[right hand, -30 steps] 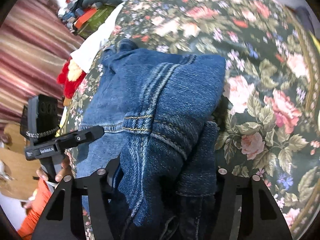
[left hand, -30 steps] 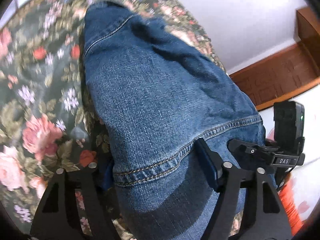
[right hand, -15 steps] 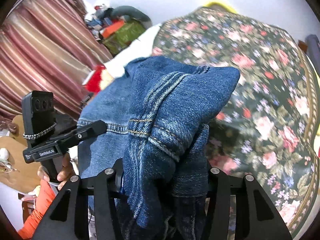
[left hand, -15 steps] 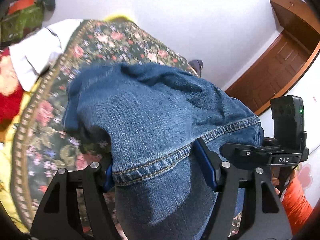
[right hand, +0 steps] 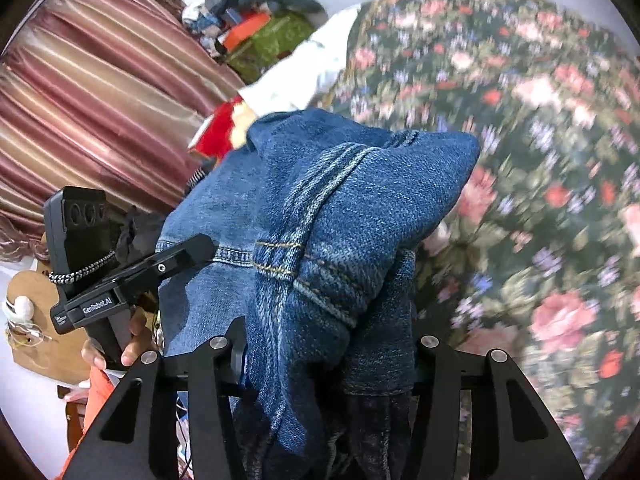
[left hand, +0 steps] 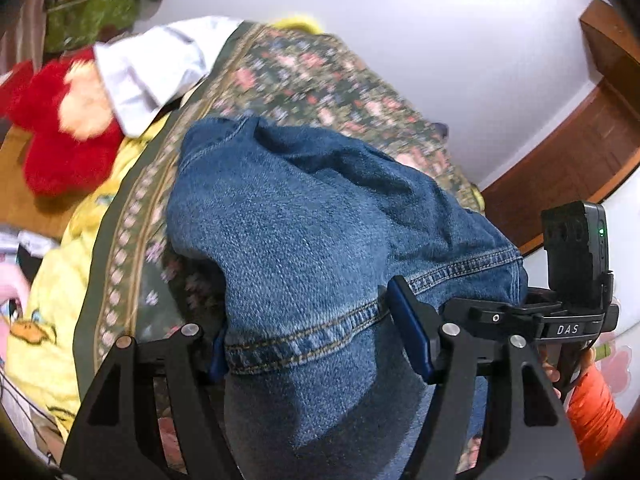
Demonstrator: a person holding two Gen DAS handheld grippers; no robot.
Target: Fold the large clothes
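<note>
A pair of blue denim jeans [left hand: 320, 240] is held up over a bed with a dark floral bedspread [left hand: 320, 80]. My left gripper [left hand: 316, 344] is shut on the jeans along a stitched hem, and the cloth drapes over and below its fingers. My right gripper [right hand: 328, 344] is shut on a bunched, seamed part of the jeans [right hand: 340, 220]. The right gripper's body shows at the right of the left wrist view, and the left gripper's body shows at the left of the right wrist view. The far end of the jeans hangs toward the bedspread [right hand: 540, 140].
A red plush toy [left hand: 60, 128] and a white cloth [left hand: 160, 64] lie at the bed's far left edge. A yellow sheet [left hand: 52, 280] lies left of the bedspread. A striped curtain [right hand: 100, 100], a wooden door [left hand: 580, 152] and a white wall surround the bed.
Both grippers have lifted and tilted up with the jeans; the cloth has risen off the bedspread, and more of the wall and the bed's far edge shows.
</note>
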